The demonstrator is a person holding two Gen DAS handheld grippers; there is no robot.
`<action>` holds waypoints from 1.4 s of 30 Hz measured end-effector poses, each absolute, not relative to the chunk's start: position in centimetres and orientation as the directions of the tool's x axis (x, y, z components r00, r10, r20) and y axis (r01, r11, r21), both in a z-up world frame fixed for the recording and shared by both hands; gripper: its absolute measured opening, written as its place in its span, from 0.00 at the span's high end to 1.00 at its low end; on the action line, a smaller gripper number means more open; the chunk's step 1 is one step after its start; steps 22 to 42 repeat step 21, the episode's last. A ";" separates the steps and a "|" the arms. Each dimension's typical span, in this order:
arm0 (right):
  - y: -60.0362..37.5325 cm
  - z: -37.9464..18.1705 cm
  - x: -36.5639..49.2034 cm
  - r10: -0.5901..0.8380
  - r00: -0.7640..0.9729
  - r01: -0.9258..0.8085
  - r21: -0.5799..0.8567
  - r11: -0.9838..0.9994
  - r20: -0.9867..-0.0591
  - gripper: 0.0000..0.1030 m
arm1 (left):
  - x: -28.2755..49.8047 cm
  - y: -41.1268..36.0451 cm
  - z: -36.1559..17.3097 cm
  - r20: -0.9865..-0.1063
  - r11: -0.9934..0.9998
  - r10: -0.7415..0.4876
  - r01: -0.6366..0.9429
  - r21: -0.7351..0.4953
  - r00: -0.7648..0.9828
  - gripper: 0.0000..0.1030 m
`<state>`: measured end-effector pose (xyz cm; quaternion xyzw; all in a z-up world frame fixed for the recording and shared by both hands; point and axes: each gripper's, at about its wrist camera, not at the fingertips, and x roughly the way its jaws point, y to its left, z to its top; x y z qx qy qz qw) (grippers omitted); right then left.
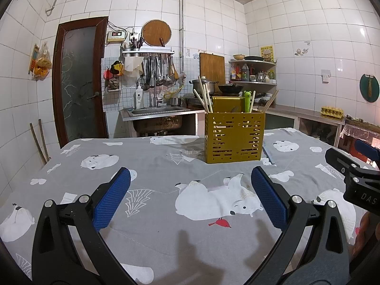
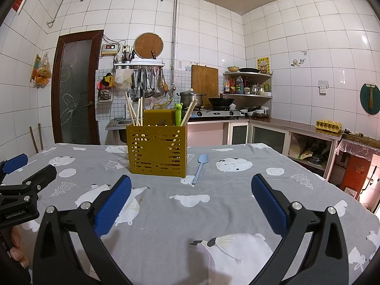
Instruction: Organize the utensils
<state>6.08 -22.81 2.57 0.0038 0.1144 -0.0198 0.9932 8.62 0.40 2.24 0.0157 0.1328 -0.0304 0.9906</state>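
yellow slotted holder [image 2: 157,150] upright on table [image 2: 180,213], chopsticks [image 2: 135,111] and green frog utensil [image 2: 178,115] inside | blue spoon [image 2: 201,166] flat just beside it | left gripper [image 1: 190,197], right gripper [image 2: 190,199] both wide apart, empty

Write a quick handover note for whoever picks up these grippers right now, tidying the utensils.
Left hand-held gripper: open, empty, above the tablecloth.
Right hand-held gripper: open, empty, also above the cloth.
Yellow utensil holder stands upright on the table; it already holds wooden chopsticks and a green frog-topped utensil.
Light blue spoon lies flat on the cloth just right of the holder, handle toward you.
Left: probably pick up the spoon, likely with the right gripper, and put it in the holder.
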 end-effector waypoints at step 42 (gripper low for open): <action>-22.8 2.5 6.0 -0.039 0.973 0.040 0.003 0.999 -0.228 0.04 | 8.7 0.3 2.4 -0.266 0.997 -0.061 0.069 0.024 0.962 0.05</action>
